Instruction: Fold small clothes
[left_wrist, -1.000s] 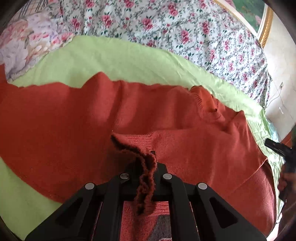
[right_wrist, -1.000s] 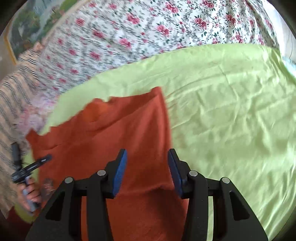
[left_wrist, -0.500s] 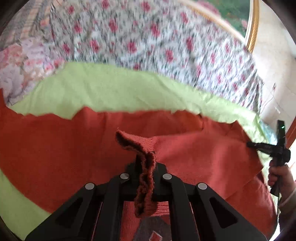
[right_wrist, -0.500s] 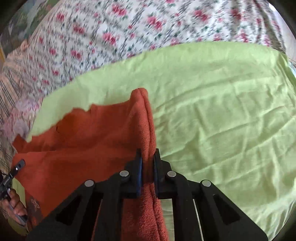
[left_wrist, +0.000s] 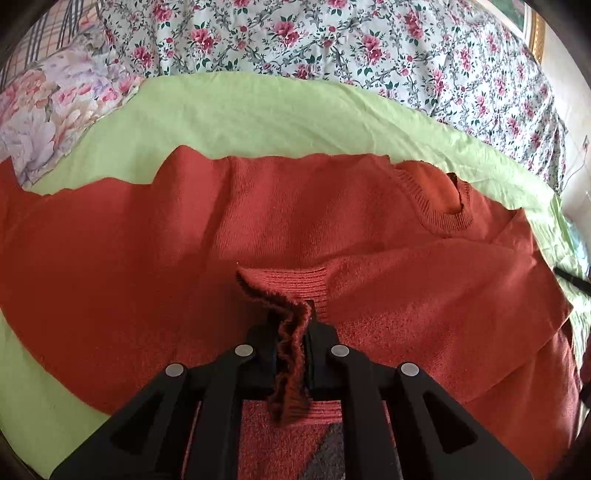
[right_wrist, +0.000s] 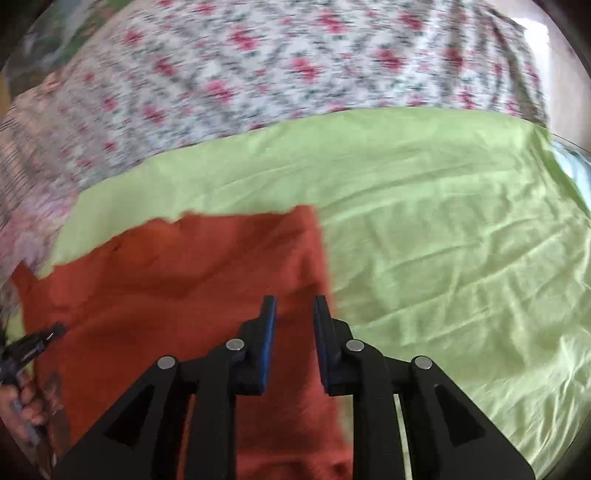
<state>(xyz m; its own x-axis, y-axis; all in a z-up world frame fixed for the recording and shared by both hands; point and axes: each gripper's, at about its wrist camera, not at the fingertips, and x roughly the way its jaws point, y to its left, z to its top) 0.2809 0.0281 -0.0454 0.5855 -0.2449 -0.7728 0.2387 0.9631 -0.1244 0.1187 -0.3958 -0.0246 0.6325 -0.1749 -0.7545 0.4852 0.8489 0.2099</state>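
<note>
Released since half a sec ago: right gripper had the sweater edge pinched, jaws have just been opening, now apart w/ nothing between, blue pads bare above the knit. Left gripper pinches the ribbed cuff, jaws just eased a bit wider. Sweater lies spread on green sheet, floral bedding behind.

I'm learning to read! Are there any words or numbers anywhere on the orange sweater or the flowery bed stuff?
No words, numbers or signs can be read in either view.
Rust-orange knitted sweater: plain knit; a grey patch at its near edge, no letters showing.
White bedsheet with pink flowers: only flowers.
Plain light-green cloth: nothing printed.
The right wrist view is blurred.
</note>
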